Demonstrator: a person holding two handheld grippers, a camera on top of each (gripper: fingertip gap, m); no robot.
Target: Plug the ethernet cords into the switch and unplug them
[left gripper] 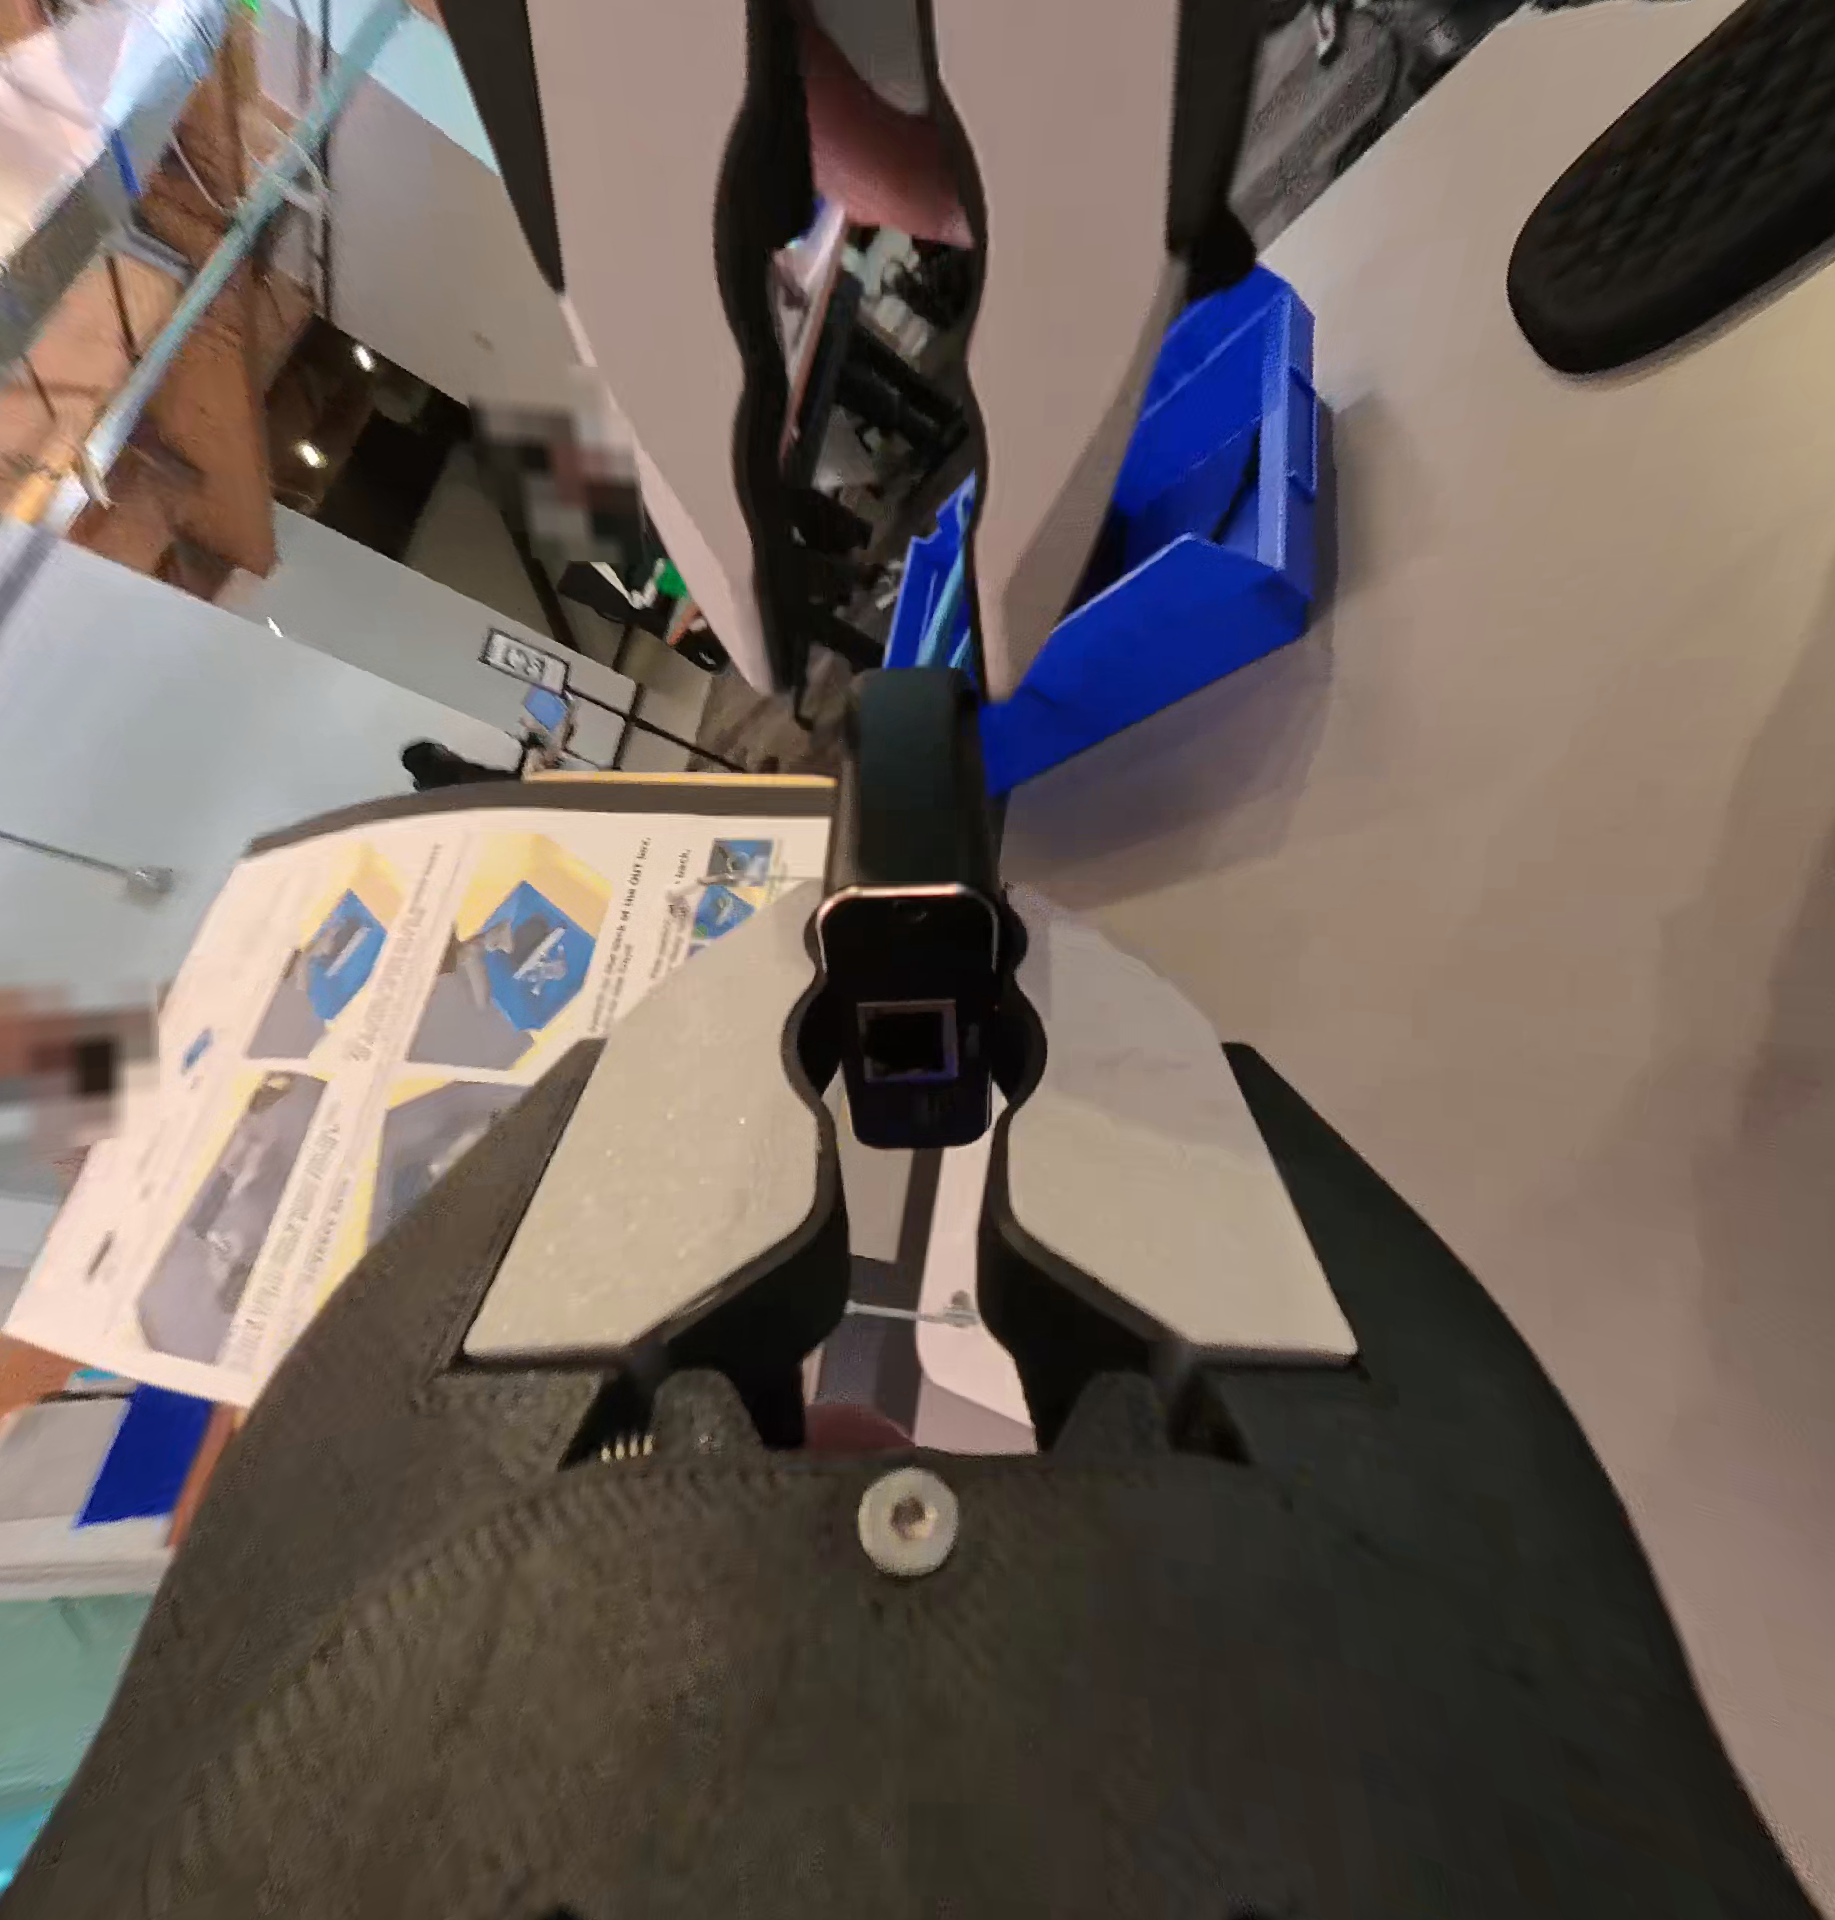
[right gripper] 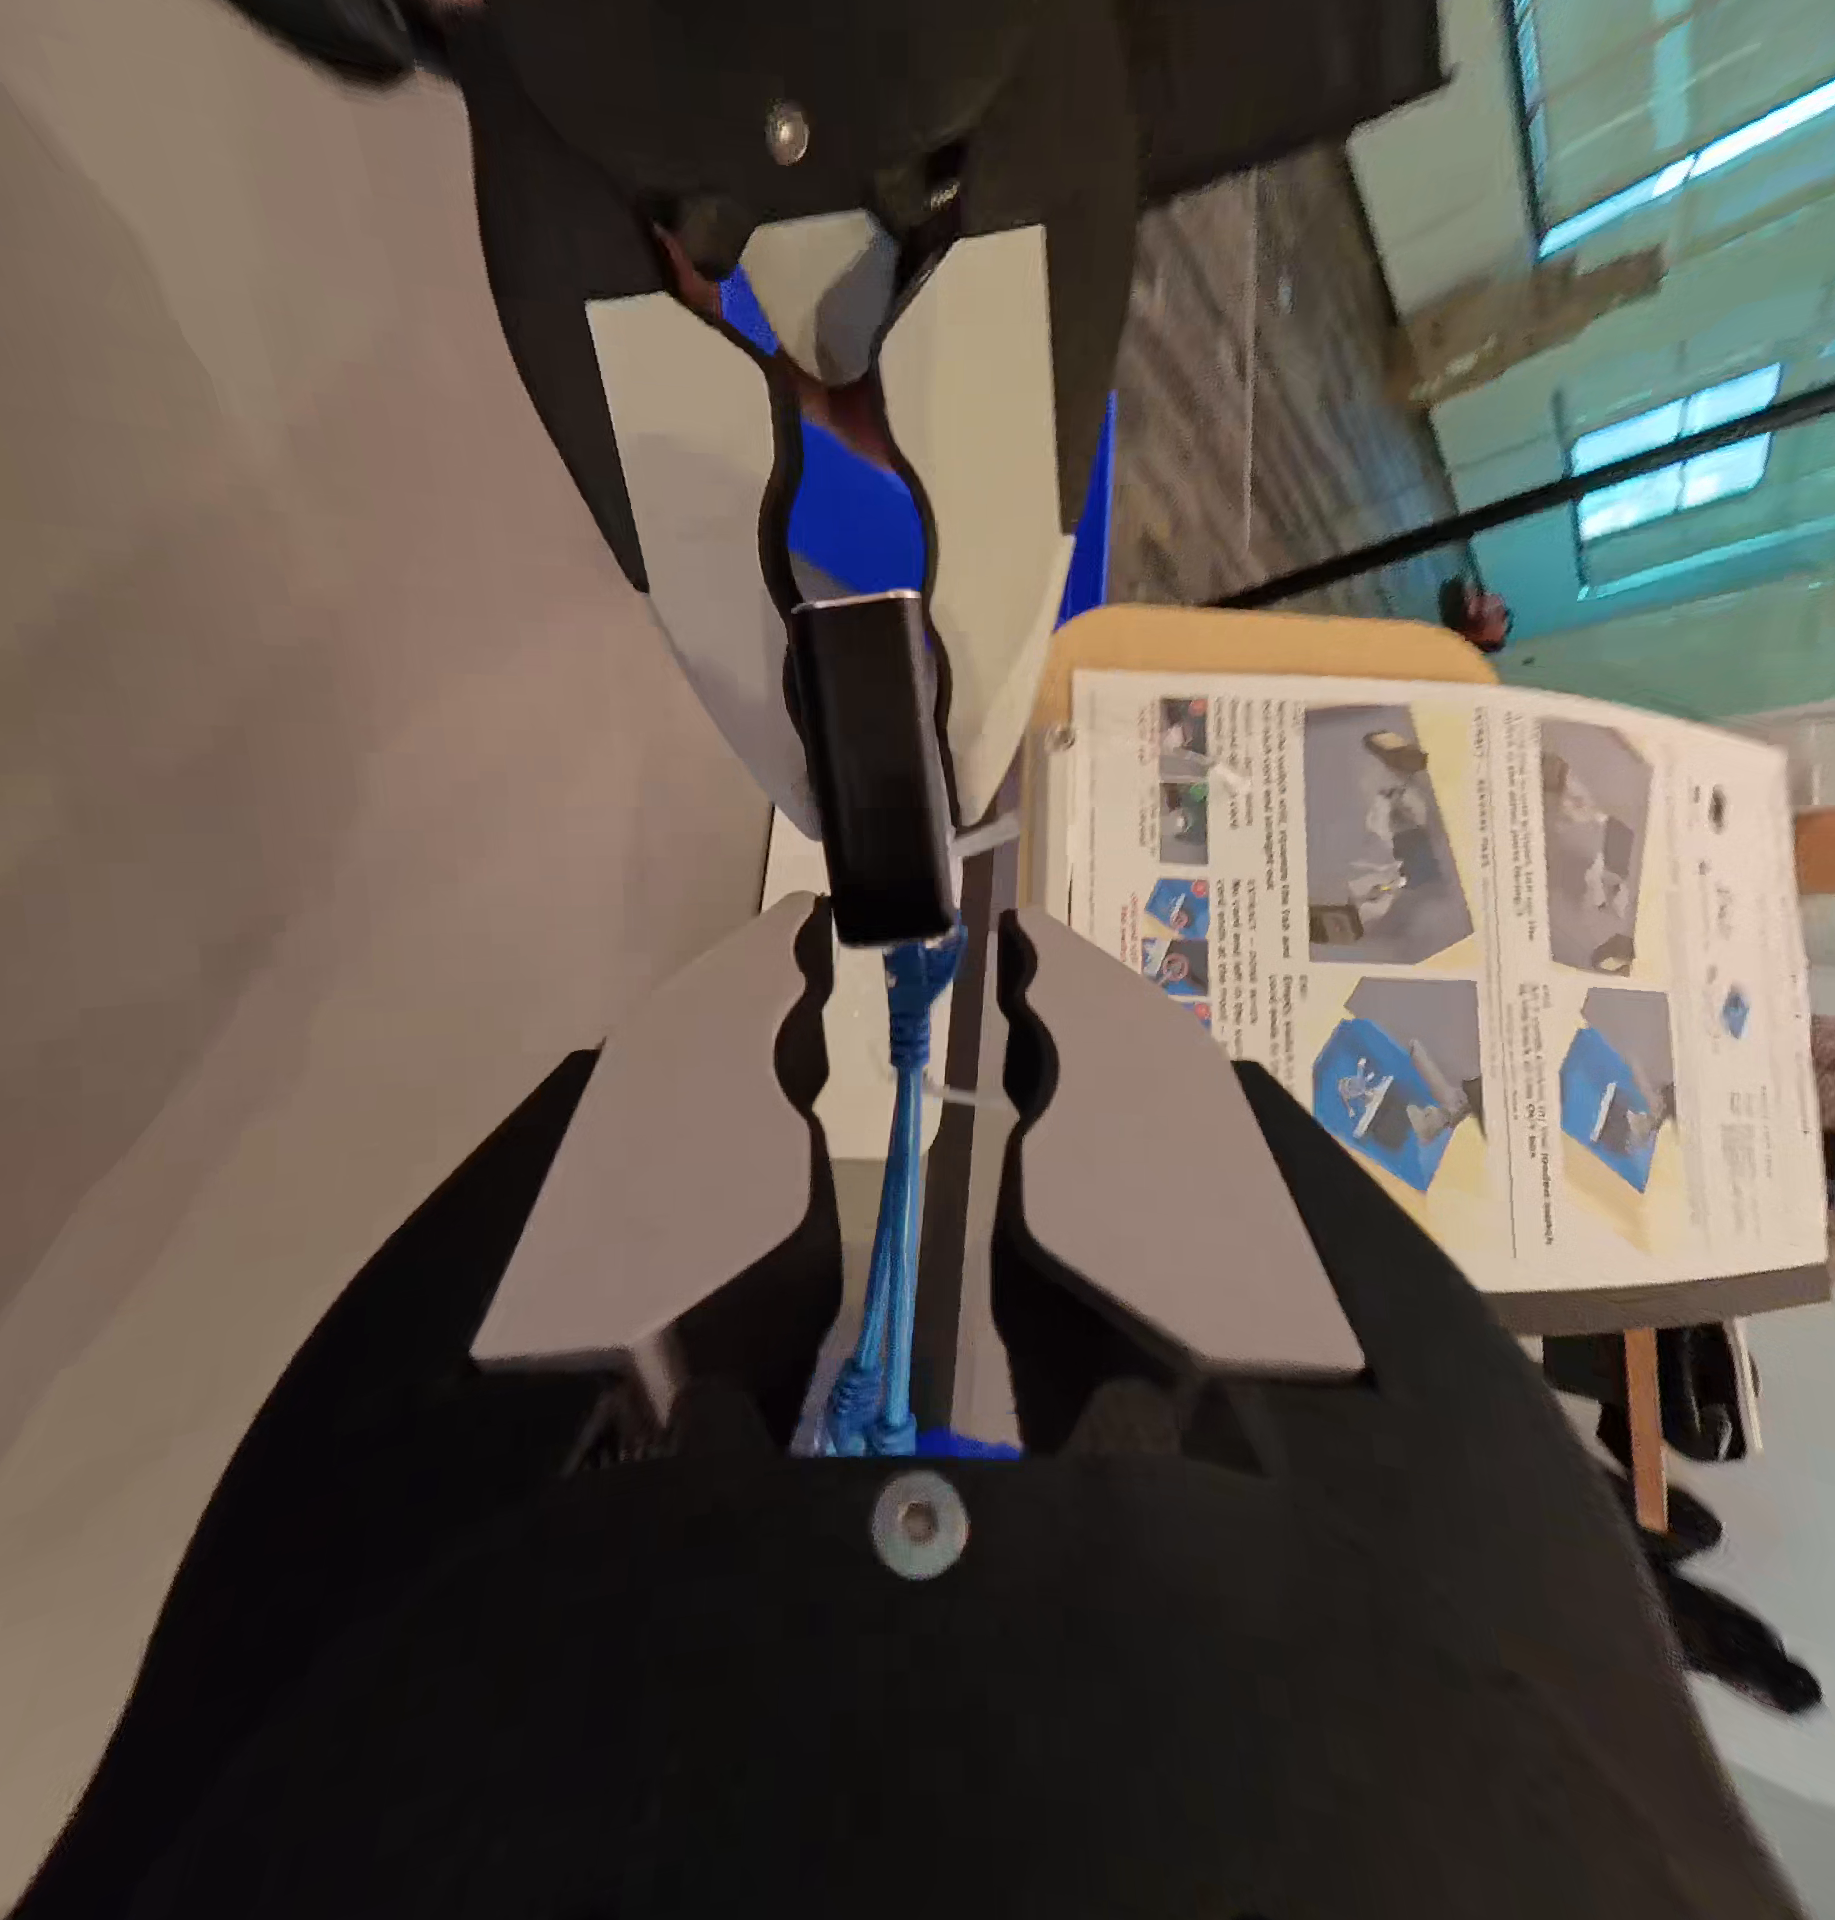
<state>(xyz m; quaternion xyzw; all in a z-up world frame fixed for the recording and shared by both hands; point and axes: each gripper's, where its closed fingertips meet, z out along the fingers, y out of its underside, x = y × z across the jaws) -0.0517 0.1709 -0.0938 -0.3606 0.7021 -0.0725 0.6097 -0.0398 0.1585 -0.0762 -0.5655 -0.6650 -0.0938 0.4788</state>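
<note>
My left gripper (left gripper: 913, 935) is shut on a small black switch (left gripper: 908, 997), with both pads against its sides. An empty port faces the left wrist camera. In the right wrist view the same switch (right gripper: 877, 769) hangs from the left gripper (right gripper: 892, 821) above. A blue ethernet plug (right gripper: 918, 987) sits in the switch's near end, and its blue cord (right gripper: 892, 1226) runs back between my fingers. My right gripper (right gripper: 908, 920) is open, with its pads clear of the plug on both sides. It also shows in the left wrist view (left gripper: 882, 675), just beyond the switch.
Blue bins (left gripper: 1204, 520) stand on the pale table (left gripper: 1515, 935) behind the switch. A printed instruction sheet on a board (right gripper: 1412, 987) lies to the side and also shows in the left wrist view (left gripper: 373, 1039). A black oblong object (left gripper: 1702, 187) lies farther off.
</note>
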